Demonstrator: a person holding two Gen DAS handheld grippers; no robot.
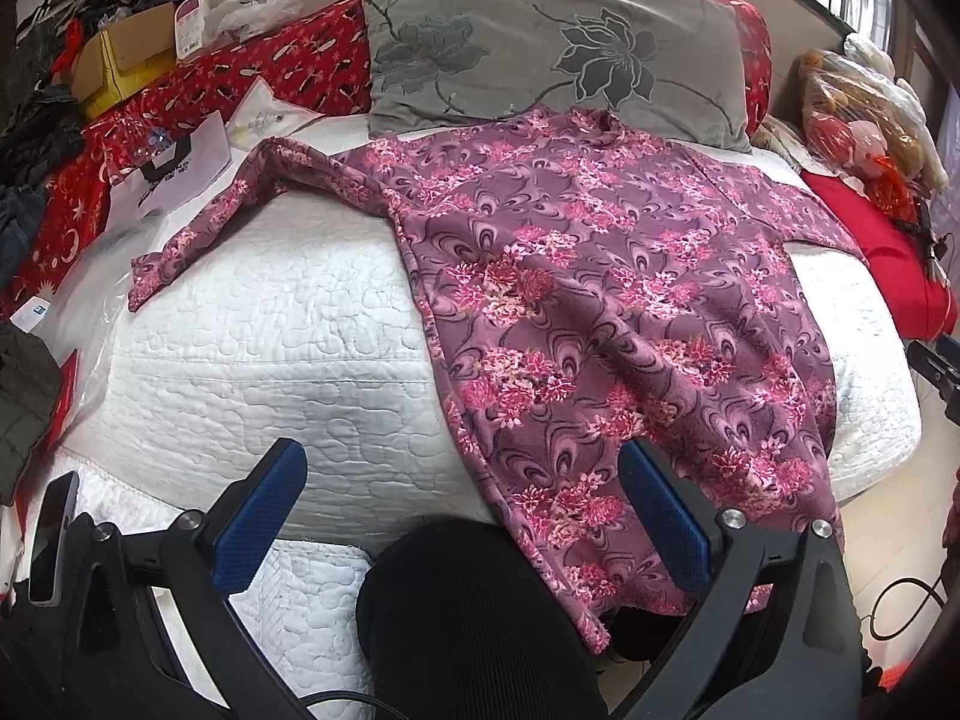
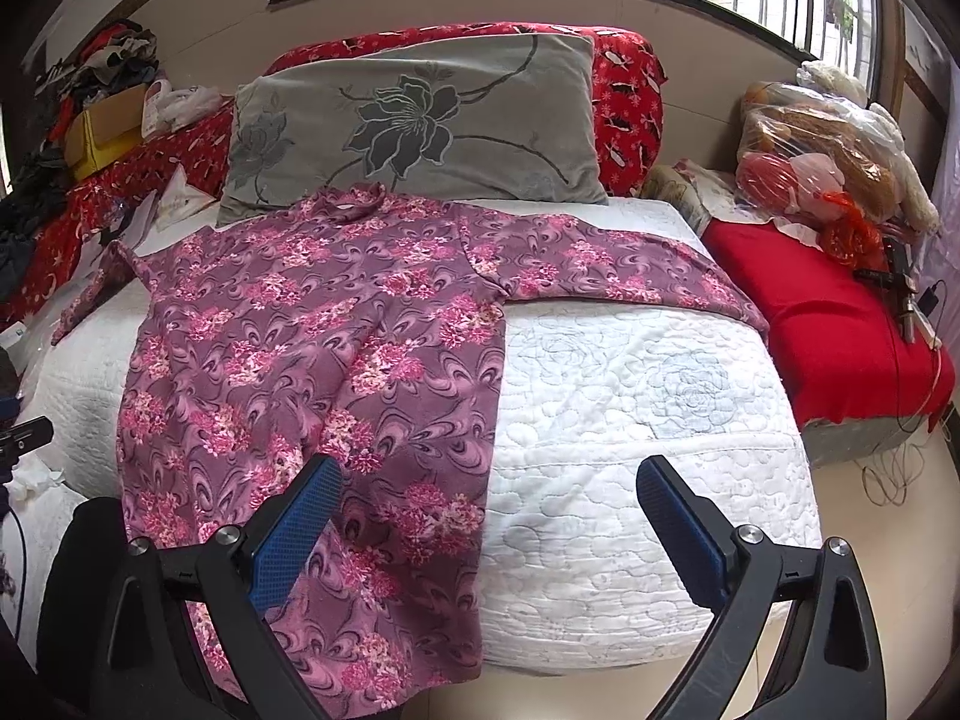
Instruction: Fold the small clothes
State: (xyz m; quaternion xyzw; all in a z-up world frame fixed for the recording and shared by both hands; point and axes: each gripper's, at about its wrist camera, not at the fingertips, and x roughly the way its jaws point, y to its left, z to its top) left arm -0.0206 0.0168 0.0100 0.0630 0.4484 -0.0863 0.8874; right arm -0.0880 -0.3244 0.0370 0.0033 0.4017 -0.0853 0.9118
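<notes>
A purple long-sleeved top with pink flowers [image 1: 600, 300] lies flat on the white quilted bed [image 1: 270, 348], collar toward the pillow, hem hanging over the near edge. It also shows in the right wrist view [image 2: 312, 360], with both sleeves spread out to the sides. My left gripper [image 1: 459, 468] is open and empty, held above the near edge beside the top's left side. My right gripper [image 2: 489, 489] is open and empty, above the top's right side near the hem.
A grey flowered pillow [image 2: 420, 126] lies at the head of the bed. Papers and plastic bags [image 1: 174, 168] lie at the left. A red cushion [image 2: 822, 324] and bagged soft toys [image 2: 828, 162] are at the right. A black chair back [image 1: 474, 618] is just below.
</notes>
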